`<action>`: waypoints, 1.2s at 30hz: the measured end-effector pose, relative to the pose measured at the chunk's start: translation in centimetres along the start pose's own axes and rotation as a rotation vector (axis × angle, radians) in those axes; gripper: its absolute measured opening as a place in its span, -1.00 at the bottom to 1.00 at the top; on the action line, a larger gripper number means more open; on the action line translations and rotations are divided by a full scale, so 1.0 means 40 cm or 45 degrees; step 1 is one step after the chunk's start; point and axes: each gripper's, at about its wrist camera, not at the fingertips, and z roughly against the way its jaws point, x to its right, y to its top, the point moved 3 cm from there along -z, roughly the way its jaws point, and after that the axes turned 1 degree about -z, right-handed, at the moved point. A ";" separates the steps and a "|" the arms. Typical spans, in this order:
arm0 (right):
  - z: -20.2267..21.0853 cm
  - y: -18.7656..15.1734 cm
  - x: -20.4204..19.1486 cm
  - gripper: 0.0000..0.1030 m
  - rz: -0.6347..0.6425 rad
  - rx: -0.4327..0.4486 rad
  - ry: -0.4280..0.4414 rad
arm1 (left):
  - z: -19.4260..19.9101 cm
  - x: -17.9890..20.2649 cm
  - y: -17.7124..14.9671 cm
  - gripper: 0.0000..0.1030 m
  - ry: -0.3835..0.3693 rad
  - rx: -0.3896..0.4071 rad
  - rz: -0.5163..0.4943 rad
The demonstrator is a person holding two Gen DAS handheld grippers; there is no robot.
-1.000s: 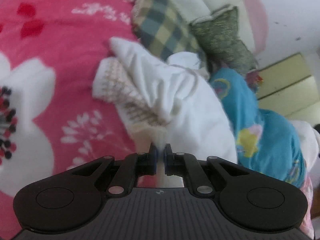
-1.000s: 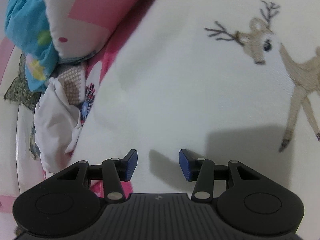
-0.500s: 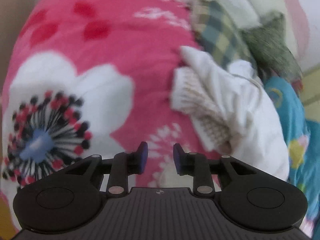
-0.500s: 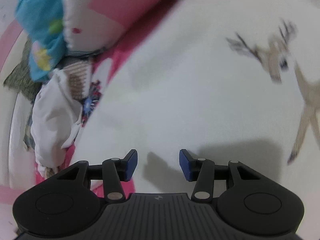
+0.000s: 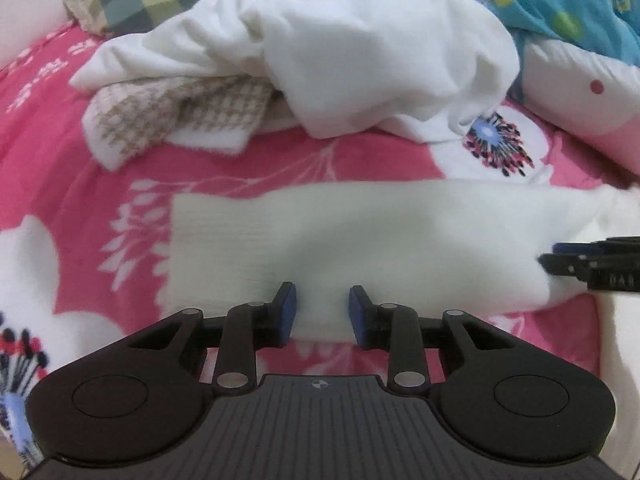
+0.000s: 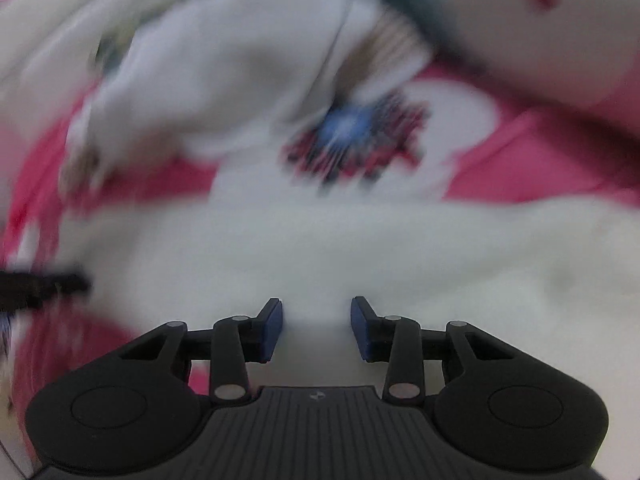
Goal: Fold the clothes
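- White sleeve lies flat on the pink floral blanket.
- Left gripper opening, empty; right gripper closing, nothing pinched yet.
- Pinch the near edge — cuff and shoulder — then fold inward evenly.

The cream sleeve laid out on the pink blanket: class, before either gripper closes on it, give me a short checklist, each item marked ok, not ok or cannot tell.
1. Cream sleeve lies flat on the pink floral blanket: ok.
2. Left gripper lined up over the sleeve's near edge, cloth between its opening jaws, pads not pressing: ok.
3. Right gripper over cream cloth, jaws closing, nothing pinched yet: ok.
4. Right wrist view sharp enough to judge where its pads will bite: not ok, heavily blurred.
5. White garment pile lies apart from the sleeve: ok.
6. Single layer only between each pair of pads: cannot tell.
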 end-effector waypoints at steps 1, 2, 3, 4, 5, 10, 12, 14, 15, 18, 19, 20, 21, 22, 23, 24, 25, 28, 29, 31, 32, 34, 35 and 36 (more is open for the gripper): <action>0.006 -0.003 -0.011 -0.21 0.052 -0.001 -0.009 | 0.002 -0.015 0.002 -0.41 0.009 0.000 0.010; 0.011 -0.004 -0.018 -0.22 0.089 -0.002 -0.014 | 0.009 -0.025 -0.001 -0.42 0.008 0.002 0.024; 0.012 -0.001 -0.009 -0.22 0.062 -0.001 -0.005 | 0.007 -0.041 0.001 -0.43 -0.003 0.004 0.048; 0.004 0.013 0.002 -0.23 0.024 0.006 0.003 | 0.005 -0.046 0.009 -0.43 -0.004 0.005 0.057; -0.005 0.029 0.013 -0.25 -0.009 0.016 0.009 | 0.003 -0.051 0.016 -0.44 -0.005 0.006 0.066; -0.037 0.103 0.033 -0.24 -0.092 0.117 -0.006 | 0.002 -0.063 0.051 -0.44 0.001 0.024 0.074; -0.036 0.119 0.038 -0.23 -0.139 0.143 0.002 | 0.008 -0.069 0.055 -0.44 -0.004 0.027 0.086; -0.018 0.119 0.028 -0.23 -0.161 0.148 0.055 | 0.012 -0.073 0.061 -0.44 0.017 0.044 0.081; -0.003 0.113 0.017 -0.23 -0.164 0.143 0.095 | 0.013 -0.074 0.064 -0.43 0.028 0.053 0.078; 0.010 0.108 -0.034 -0.23 -0.115 0.132 0.200 | 0.009 -0.087 0.063 -0.43 0.065 0.057 0.060; -0.005 0.116 -0.051 -0.23 -0.092 0.134 0.209 | 0.006 -0.090 0.061 -0.43 0.064 0.055 0.061; -0.020 0.125 -0.067 -0.23 -0.068 0.135 0.217 | 0.002 -0.093 0.060 -0.43 0.063 0.054 0.061; -0.035 0.132 -0.083 -0.22 -0.046 0.133 0.221 | 0.001 -0.092 0.058 -0.43 0.064 0.056 0.055; -0.052 0.132 -0.092 -0.21 -0.031 0.116 0.203 | 0.001 -0.091 0.058 -0.43 0.067 0.059 0.048; -0.070 0.133 -0.101 -0.21 -0.016 0.099 0.185 | 0.001 -0.089 0.057 -0.43 0.069 0.060 0.045; -0.087 0.134 -0.110 -0.21 -0.001 0.081 0.167 | 0.002 -0.088 0.058 -0.43 0.070 0.060 0.046; -0.105 0.134 -0.120 -0.19 0.014 0.064 0.149 | 0.002 -0.088 0.058 -0.43 0.071 0.060 0.047; -0.074 0.139 -0.129 -0.19 0.033 0.078 0.155 | 0.004 -0.092 0.059 -0.42 0.059 0.060 0.064; -0.050 0.135 -0.133 -0.19 0.024 0.094 0.184 | 0.004 -0.093 0.059 -0.42 0.057 0.060 0.067; -0.026 0.121 -0.135 -0.19 0.014 0.101 0.226 | 0.004 -0.090 0.059 -0.42 0.062 0.060 0.068; -0.020 0.113 -0.136 -0.19 0.012 0.097 0.239 | 0.004 -0.088 0.060 -0.42 0.065 0.058 0.072; -0.064 0.088 -0.136 -0.19 0.029 0.009 0.199 | 0.007 -0.081 0.065 -0.41 0.067 0.047 0.080; -0.088 0.075 -0.136 -0.20 0.036 -0.023 0.179 | 0.009 -0.077 0.068 -0.37 0.066 0.039 0.084; -0.093 0.071 -0.135 -0.19 0.037 -0.003 0.181 | 0.017 -0.070 0.072 -0.35 0.062 0.041 0.076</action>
